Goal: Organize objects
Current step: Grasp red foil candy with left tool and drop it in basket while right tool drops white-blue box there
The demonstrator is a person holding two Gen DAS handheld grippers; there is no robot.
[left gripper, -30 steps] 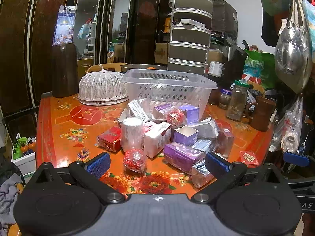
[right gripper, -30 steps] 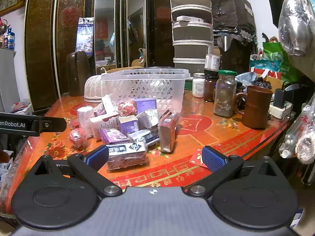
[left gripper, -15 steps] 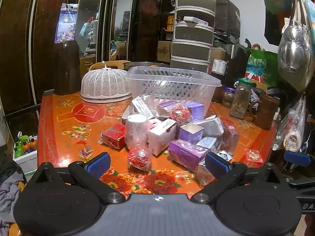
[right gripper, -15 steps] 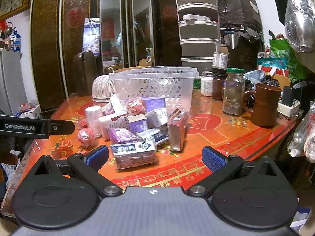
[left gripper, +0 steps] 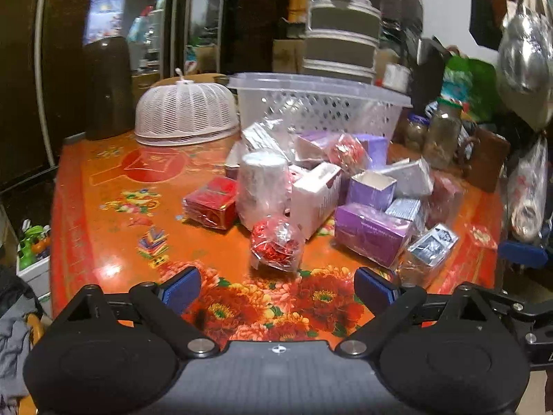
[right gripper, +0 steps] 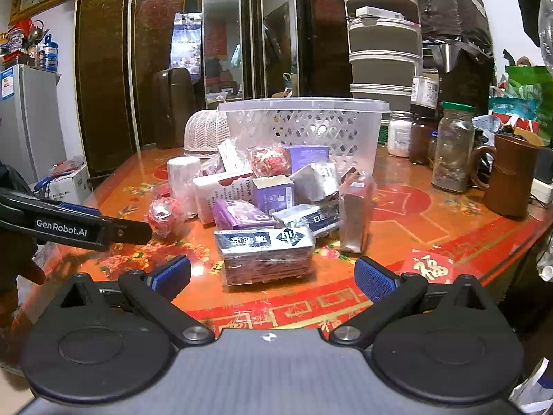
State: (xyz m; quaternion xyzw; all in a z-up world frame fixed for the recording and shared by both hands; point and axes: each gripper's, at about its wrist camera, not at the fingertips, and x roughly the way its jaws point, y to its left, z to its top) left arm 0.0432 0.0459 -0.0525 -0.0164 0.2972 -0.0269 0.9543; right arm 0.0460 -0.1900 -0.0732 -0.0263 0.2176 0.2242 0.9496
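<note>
A cluttered room with dark mirrored cabinet doors behind; the work surface is an orange-red lacquered table (right gripper: 408,228) with floral and gold-key decoration. At the far side stands a clear perforated plastic basket (right gripper: 304,121), with a white mesh food cover (left gripper: 186,114) just beside it on the left. In front of the basket, touching or overlapping one another, lies a heap of wrapped items: purple boxes, white boxes, a white cylinder (left gripper: 264,183) and a red box (left gripper: 211,202) at the left edge. A red foil ball (left gripper: 276,243) sits at the near edge of the heap, ahead of the left gripper (left gripper: 278,288), whose fingers are spread wide with nothing between them. A dark printed packet (right gripper: 264,254) lies nearest the right gripper (right gripper: 273,276), likewise spread and empty. A tall silver packet (right gripper: 356,211) stands upright just right of the printed packet. To the right, apart from the heap, stand a glass jar (right gripper: 452,148) and a brown mug (right gripper: 511,176). A grey drawer tower (right gripper: 383,38) rises behind the basket.
</note>
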